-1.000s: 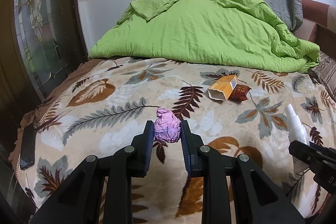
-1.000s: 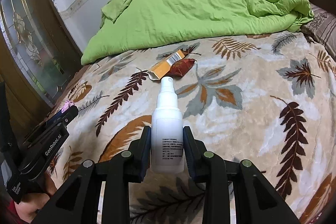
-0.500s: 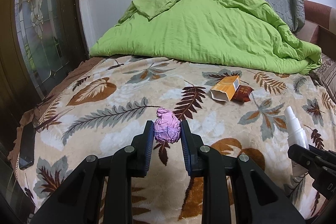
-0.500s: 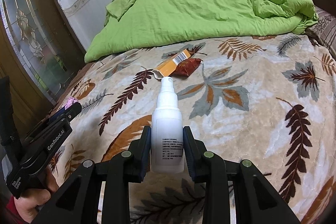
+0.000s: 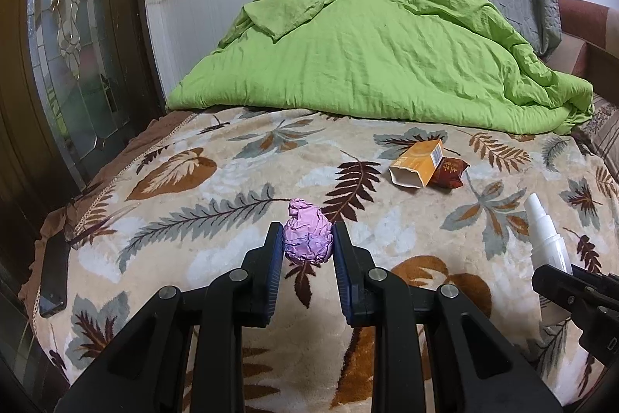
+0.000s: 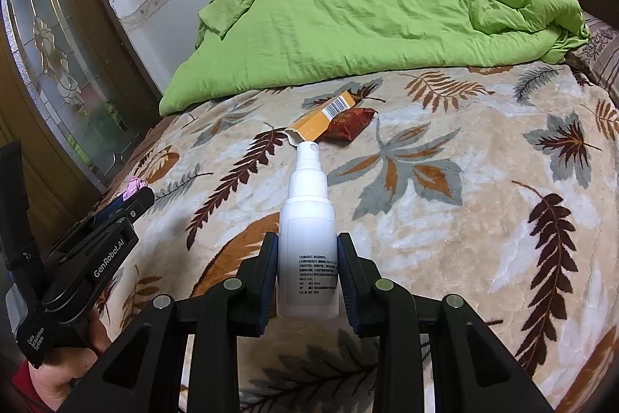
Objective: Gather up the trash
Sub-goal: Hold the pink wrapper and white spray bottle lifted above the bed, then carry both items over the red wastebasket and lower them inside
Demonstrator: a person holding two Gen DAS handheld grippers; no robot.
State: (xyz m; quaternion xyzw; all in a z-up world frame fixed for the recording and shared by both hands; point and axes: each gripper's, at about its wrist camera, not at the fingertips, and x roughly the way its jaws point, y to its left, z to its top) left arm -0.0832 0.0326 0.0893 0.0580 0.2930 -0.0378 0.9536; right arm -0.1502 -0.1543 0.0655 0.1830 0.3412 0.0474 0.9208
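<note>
Over the last second very little has changed in the grips themselves: the left tongs (image 5: 307, 250) are still closed narrowly on the crumpled pink paper wad (image 5: 307, 239), and the right tongs (image 6: 307, 271) are still clamped on the lower body of the white spray bottle (image 6: 307, 250), nozzle pointing forward. What has shifted is the framing. In both wrist views the bed (image 5: 240, 180) and its leaf-patterned blanket (image 6: 483, 219) have slid slightly lower and further off, and the orange carton (image 5: 416, 163) and dark red snack wrapper (image 5: 450, 171) sit a touch further from the tongs than they did. That suggests both tools have been drawn back and up from the blanket, each carrying its item.

For the task, this reads as two pieces of trash secured and lifted clear. The wad appears to hang above the blanket toward the bed's near left part, and the bottle above its near middle, though contact with the blanket below cannot be ruled out from these angles. No bin or bag shows in either view, so where the load goes cannot be told.

The carton and wrapper, touching each other, remain on the blanket near the foot of the green duvet (image 5: 367, 57), toward the far side of the bed; they look like the pieces left to collect. A dark phone (image 5: 54, 277) lies at the bed's left edge and is probably not trash.
</note>
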